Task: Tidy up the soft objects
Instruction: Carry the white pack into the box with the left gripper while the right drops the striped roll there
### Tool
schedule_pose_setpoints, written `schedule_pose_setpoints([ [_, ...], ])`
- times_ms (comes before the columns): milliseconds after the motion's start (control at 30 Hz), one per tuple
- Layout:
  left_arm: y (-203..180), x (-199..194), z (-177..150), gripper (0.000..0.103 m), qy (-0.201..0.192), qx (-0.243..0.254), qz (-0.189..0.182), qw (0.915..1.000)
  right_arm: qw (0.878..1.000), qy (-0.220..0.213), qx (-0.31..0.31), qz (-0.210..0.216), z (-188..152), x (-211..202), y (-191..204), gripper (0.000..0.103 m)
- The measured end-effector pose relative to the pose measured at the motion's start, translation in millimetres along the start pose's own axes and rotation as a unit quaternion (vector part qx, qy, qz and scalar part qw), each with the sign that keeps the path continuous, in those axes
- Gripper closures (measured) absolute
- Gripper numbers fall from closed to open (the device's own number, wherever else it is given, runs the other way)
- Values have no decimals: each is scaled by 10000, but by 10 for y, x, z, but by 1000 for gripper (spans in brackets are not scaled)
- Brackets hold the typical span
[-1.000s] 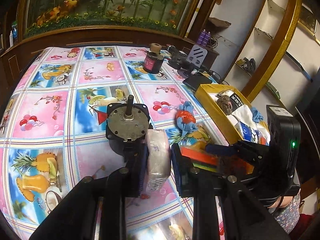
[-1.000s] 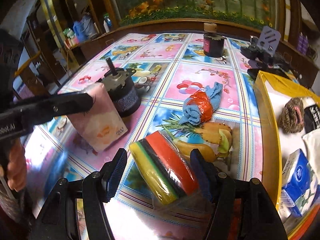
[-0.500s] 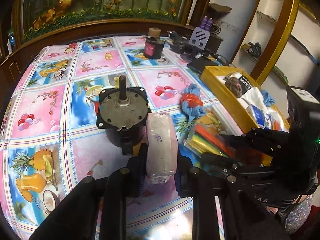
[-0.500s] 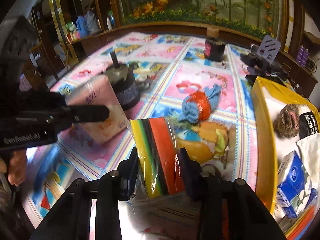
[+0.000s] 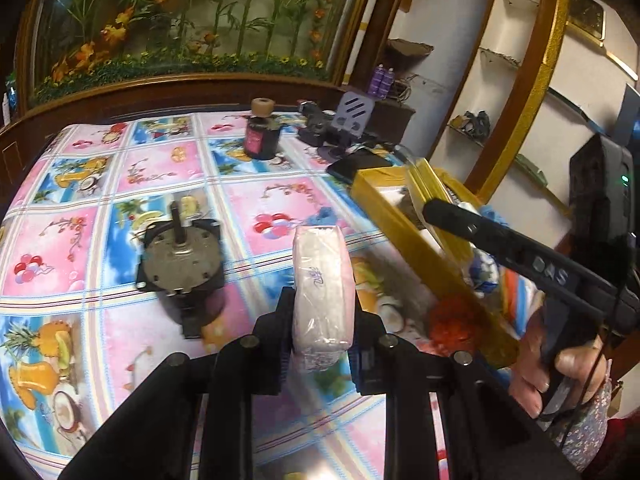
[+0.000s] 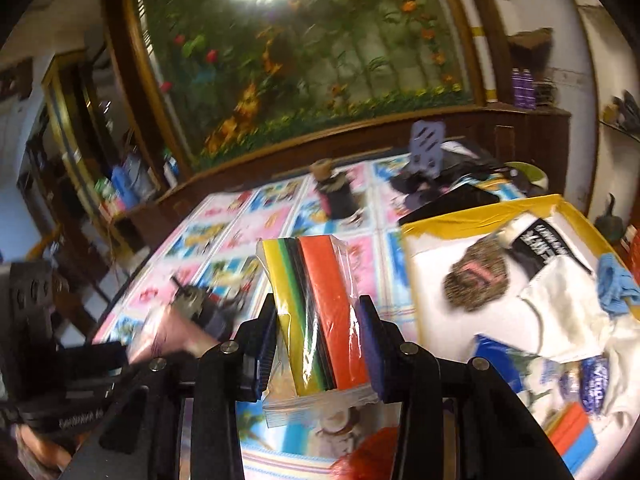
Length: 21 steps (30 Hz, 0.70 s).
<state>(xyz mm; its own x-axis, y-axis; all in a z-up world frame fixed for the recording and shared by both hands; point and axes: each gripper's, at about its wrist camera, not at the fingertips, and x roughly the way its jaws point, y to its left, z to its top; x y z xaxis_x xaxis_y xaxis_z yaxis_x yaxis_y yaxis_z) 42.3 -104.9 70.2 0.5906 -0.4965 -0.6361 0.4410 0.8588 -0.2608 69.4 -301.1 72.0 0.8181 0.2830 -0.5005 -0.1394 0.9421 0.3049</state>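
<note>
My left gripper [image 5: 320,320] is shut on a pink tissue pack [image 5: 322,280], held upright above the fruit-print tablecloth [image 5: 160,168]. My right gripper [image 6: 318,332] is shut on a bagged stack of coloured sponges [image 6: 320,304], raised off the table just left of the yellow box [image 6: 480,216]. In the left wrist view the right gripper's finger [image 5: 460,224] reaches over the box wall [image 5: 400,232]. A red and blue cloth bundle [image 5: 452,320] lies on the table by the box. The box holds a brown scrubber [image 6: 476,280], a white cloth [image 6: 560,320] and blue packs.
A grey motor with a shaft [image 5: 180,264] stands left of the tissue pack. A dark jar [image 5: 261,136], a purple phone stand [image 5: 354,114] and cables sit at the table's far edge. A hand [image 5: 536,380] grips the right handle. Shelves stand to the right.
The right gripper closed on the sponge pack, then lifted it up and toward the yellow box. The left gripper carried the tissue pack rightward, away from the motor.
</note>
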Motion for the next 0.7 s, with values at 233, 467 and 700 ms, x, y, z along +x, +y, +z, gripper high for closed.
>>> schedule_pose_setpoints([
  [233, -423, 80, 30, 81, -140, 153, -406, 9990, 9985, -288, 461, -112, 112, -189, -246, 62],
  [467, -790, 256, 86, 81, -193, 82, -793, 9966, 9940, -516, 896, -360, 214, -375, -668, 62],
  [700, -1126, 491, 171, 81, -198, 89, -1042, 9943, 9861, -801, 1274, -702, 269, -627, -1123, 62],
])
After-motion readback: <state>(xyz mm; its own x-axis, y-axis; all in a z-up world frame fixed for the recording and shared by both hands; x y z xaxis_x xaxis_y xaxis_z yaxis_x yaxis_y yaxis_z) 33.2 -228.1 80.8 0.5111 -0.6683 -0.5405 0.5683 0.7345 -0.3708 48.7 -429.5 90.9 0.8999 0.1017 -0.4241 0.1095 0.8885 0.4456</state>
